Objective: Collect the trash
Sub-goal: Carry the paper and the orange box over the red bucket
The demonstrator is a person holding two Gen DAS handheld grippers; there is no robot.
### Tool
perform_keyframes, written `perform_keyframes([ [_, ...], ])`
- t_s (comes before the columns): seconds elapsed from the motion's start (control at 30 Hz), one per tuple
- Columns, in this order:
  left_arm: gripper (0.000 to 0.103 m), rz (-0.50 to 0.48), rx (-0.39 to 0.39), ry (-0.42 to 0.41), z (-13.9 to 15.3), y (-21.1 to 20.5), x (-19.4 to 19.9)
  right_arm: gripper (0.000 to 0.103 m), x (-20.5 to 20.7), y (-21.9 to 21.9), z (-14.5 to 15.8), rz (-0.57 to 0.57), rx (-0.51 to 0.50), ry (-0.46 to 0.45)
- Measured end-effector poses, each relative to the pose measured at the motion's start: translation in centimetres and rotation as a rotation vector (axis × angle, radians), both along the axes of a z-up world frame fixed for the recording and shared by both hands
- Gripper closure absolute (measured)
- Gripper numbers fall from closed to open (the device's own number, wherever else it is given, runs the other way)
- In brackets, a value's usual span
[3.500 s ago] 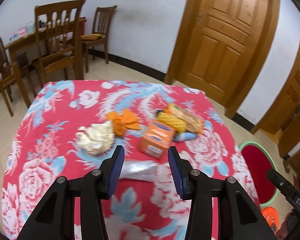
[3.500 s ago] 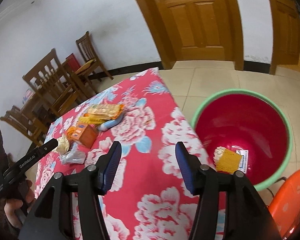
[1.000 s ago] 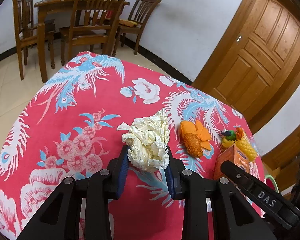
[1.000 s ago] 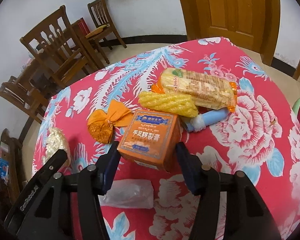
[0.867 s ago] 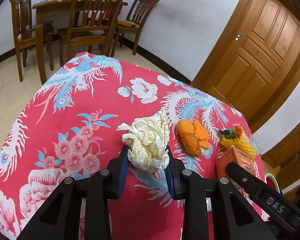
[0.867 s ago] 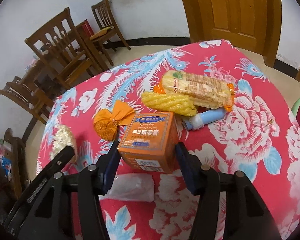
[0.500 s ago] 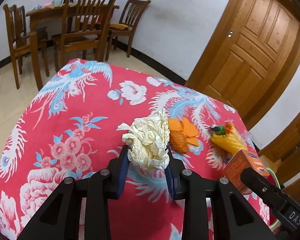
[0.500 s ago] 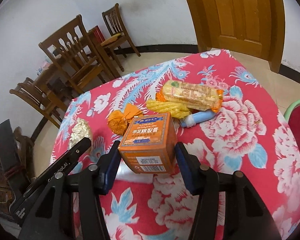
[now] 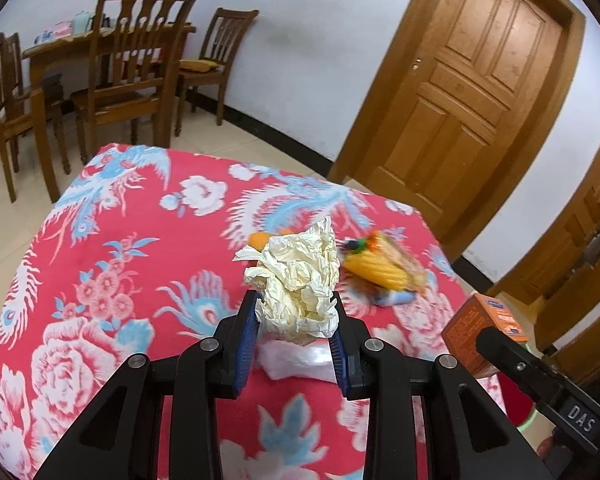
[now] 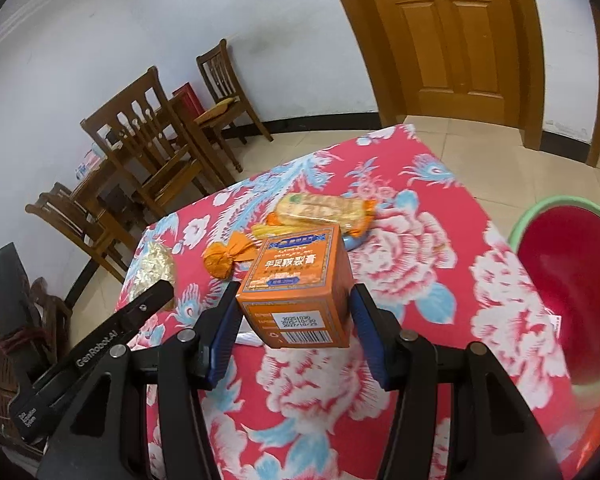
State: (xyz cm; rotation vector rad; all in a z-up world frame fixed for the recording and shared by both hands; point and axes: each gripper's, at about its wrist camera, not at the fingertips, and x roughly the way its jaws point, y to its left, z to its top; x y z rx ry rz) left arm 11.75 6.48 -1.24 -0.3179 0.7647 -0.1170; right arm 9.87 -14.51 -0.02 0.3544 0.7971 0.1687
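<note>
My left gripper (image 9: 294, 320) is shut on a crumpled cream paper ball (image 9: 298, 280) and holds it above the red floral table (image 9: 112, 280). My right gripper (image 10: 294, 316) is shut on an orange box (image 10: 300, 288), lifted off the table; the box also shows in the left wrist view (image 9: 480, 328). On the table lie an orange wrapper (image 10: 224, 258), a yellow snack pack (image 9: 376, 268), a biscuit packet (image 10: 320, 208), a blue tube (image 10: 350, 240) and a clear plastic bag (image 9: 296, 362). A red basin with a green rim (image 10: 576, 280) stands on the floor to the right of the table.
Wooden chairs (image 9: 140, 60) and a wooden table (image 9: 60, 44) stand at the back left. A wooden door (image 9: 468, 92) is behind the floral table. An orange object (image 10: 596, 432) sits low beside the basin.
Both grippers have risen and pulled back with their loads. The paper ball and the orange box are higher above the table, and the basin has come into the right wrist view.
</note>
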Motion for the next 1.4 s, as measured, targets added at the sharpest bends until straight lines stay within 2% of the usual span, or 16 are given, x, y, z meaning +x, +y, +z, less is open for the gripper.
perform_keyframes([
  [0.67,0.07,-0.22,-0.011,-0.002,1.8,-9.4,-1.8,0.046,-5.3,-9.2,0.9,-0.2,0.046,-0.039],
  [1.4,0.07,-0.408,0.048,0.04,1.1,-19.1,-2.1,0.046,-8.4,-18.5,-1.5,-0.395,0.103,-0.011],
])
